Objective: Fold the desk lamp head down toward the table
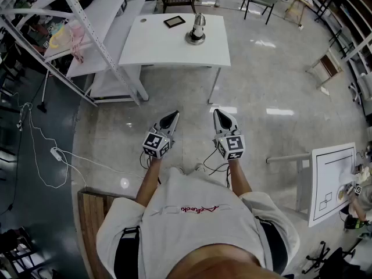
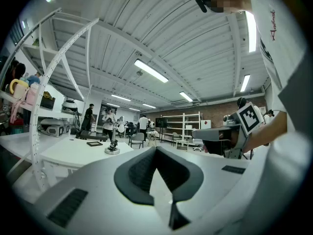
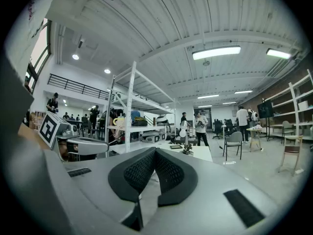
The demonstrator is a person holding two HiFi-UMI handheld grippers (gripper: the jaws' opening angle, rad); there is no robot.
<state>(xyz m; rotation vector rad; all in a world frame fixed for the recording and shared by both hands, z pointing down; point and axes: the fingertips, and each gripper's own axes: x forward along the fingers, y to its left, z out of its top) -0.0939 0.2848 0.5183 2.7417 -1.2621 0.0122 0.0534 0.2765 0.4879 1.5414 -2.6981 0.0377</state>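
Left gripper (image 1: 173, 115): jaws closed, nothing between them, held level in front of the person.
Right gripper (image 1: 220, 113): jaws closed, empty, level, near the left one.
Table (image 1: 168, 48): white, well ahead of both grippers.
Lamp (image 1: 196, 31): stands on the table's far part, untouched.
Frame (image 1: 174, 21): dark, flat, just left of the lamp.
Rack (image 1: 87, 28): white, left of the table.

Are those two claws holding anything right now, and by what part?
Nothing. The left gripper and right gripper are shut and empty, far from the lamp.
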